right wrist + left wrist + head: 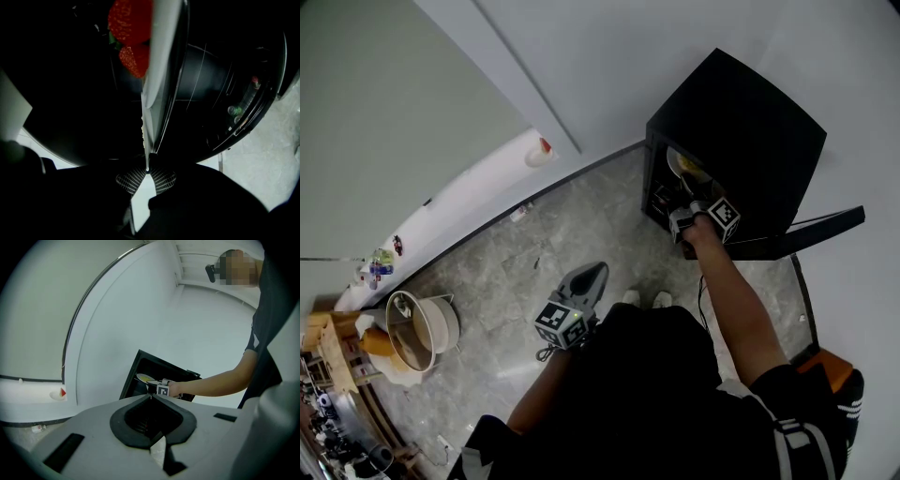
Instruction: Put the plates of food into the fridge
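Right gripper (146, 171) pinches the plate (159, 70) by its rim, seemingly to slide it into the fridge (741, 122) — left gripper (151, 397), closed and empty, hangs clear.

Right gripper view: plate (161, 70) seen edge-on, cut off by top edge, top face hidden. Strawberries (127, 28) partly behind its rim, partly out of frame. Fridge (70, 103) inside too dark, shelves unreadable. Door-shelf items (233, 110) too small to name.

Head view: pale dish (682, 167) half hidden under fridge top; food too small to tell, can't tell if it's the gripped plate. Desk (333, 352) cut off by left edge, things on it too small to name.
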